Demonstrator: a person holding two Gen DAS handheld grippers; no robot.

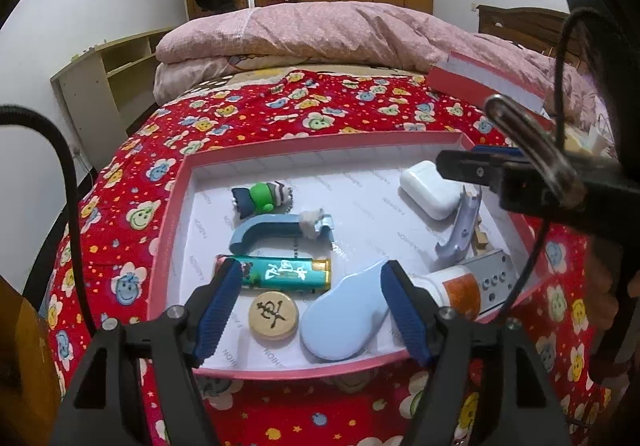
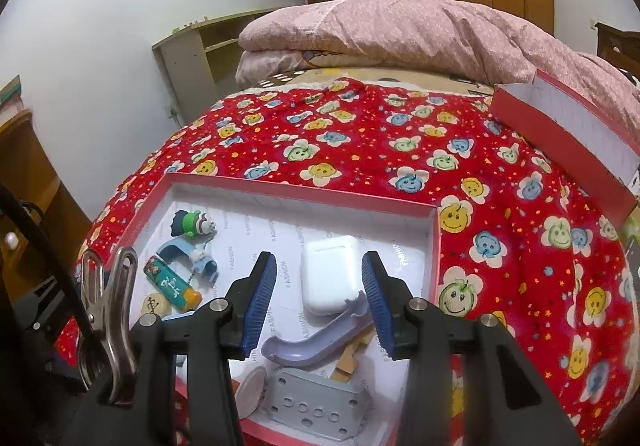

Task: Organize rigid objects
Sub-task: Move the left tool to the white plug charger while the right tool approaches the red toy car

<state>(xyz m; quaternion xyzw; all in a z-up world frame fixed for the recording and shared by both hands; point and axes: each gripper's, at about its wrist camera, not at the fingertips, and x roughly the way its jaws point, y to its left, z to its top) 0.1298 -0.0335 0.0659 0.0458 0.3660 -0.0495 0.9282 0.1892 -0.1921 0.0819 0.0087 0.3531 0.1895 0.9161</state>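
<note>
Both grippers (image 1: pixel 310 310) (image 2: pixel 320 302) hover spread and empty over the pink box (image 1: pixel 168 205) — its trinkets already gathered inside.

Bare tray (image 2: pixel 280 213) floor, perhaps mid-back

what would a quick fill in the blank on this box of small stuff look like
1. The white earbud case lies inside the pink ____.
2. The round wooden game piece lies right next to the ____ lighter.
3. The left tongs and the right tongs both stand ____, gripping nothing.

Missing words: box; green; open
</note>
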